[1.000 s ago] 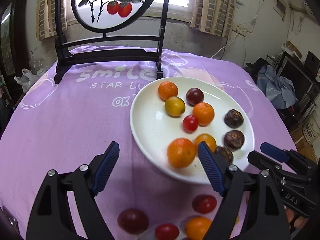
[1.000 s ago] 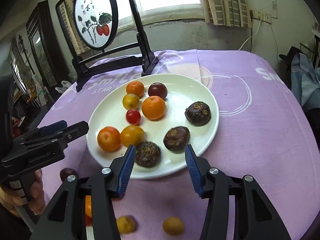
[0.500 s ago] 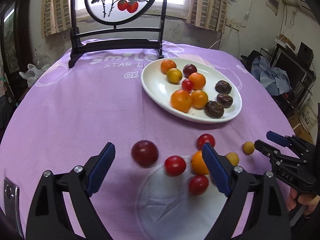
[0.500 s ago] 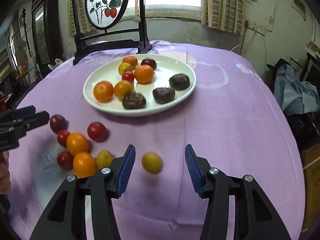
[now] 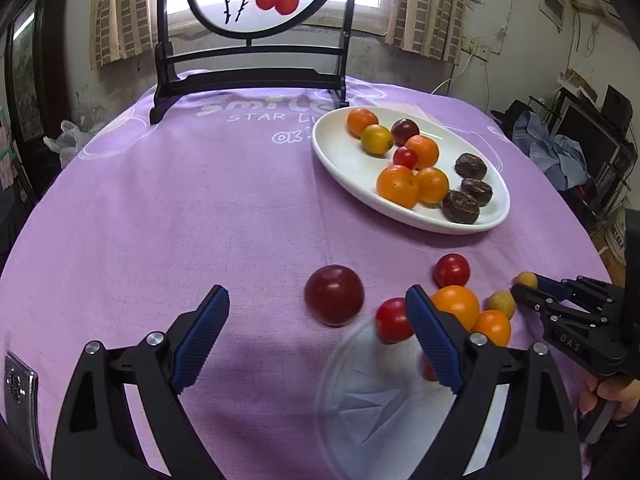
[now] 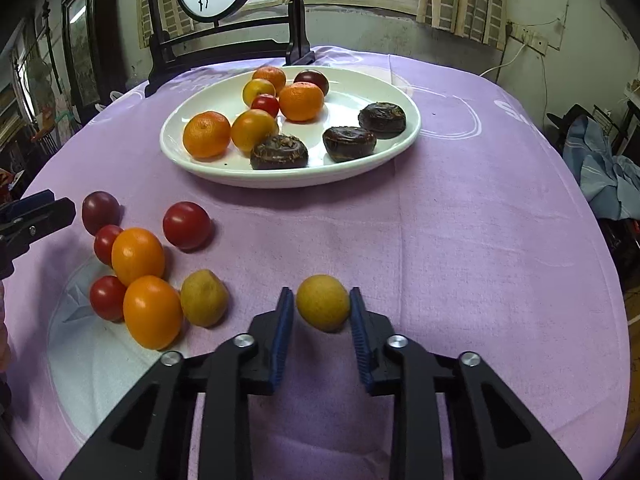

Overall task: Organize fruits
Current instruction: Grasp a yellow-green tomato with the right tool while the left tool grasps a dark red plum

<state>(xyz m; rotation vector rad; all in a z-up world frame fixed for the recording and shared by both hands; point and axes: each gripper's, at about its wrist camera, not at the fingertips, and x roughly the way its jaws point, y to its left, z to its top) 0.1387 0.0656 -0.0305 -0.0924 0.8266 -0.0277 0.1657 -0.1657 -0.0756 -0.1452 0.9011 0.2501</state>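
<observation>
A white plate [image 6: 360,168] at the back of the purple cloth holds oranges, tomatoes, a plum and three dark brown fruits. Nearer lie loose fruits: a dark red plum [image 5: 334,295], red tomatoes [image 6: 186,225], two oranges [image 6: 138,256] and a yellow fruit [image 6: 204,298], some on a clear plastic disc [image 6: 80,352]. My right gripper [image 6: 322,304] is closing tight on another small yellow fruit [image 6: 323,308], both pads against its sides. My left gripper [image 5: 316,294] stands wide open, the plum just ahead between its fingertips, untouched.
A black wooden stand [image 5: 248,76] with a round painted panel stands at the table's far edge before a window. Clothes and boxes [image 5: 560,156] crowd the floor to the right. A hand [image 5: 608,394] holds the right gripper's grip.
Both grippers drew back from the plate to the loose fruits in front. The right jaws came together around the yellow fruit. The left jaws opened a little wider.
</observation>
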